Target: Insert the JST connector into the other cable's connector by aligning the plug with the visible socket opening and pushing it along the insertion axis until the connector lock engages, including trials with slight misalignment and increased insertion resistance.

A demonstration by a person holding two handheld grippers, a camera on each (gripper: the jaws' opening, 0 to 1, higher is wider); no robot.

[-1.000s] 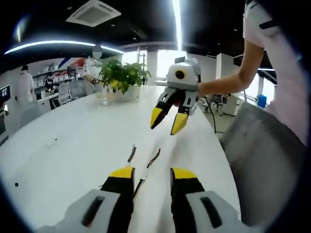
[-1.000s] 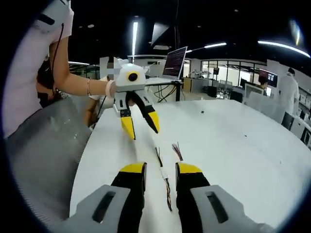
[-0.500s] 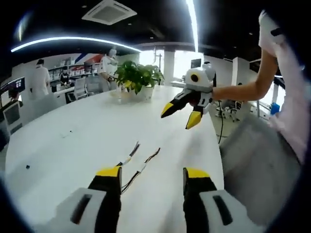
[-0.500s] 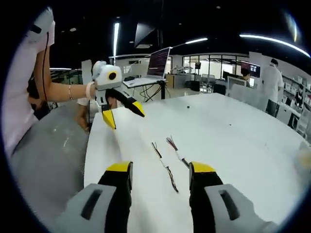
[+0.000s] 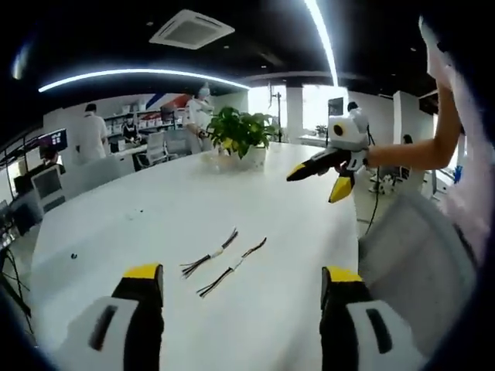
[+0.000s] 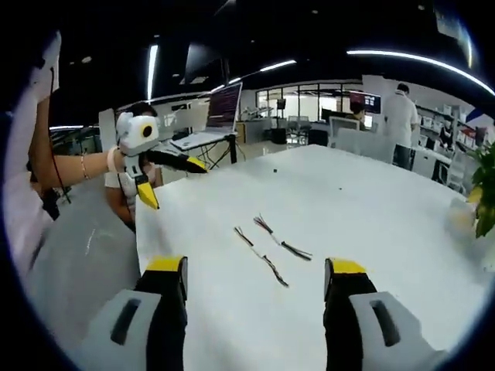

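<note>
Two cables loose mid-frame on surface; your left claw and right claw gape, empty. Risk: pinching wires, connector twists.

i see a white table under two thin dark cables with pale middle pieces (the connectors, i think). my left gripper and right gripper have yellow tips on black fingers, grey bodies. the plant is green.

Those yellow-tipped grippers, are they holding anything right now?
Nothing. The left gripper and right gripper are open; both cables lie loose on the table.
</note>
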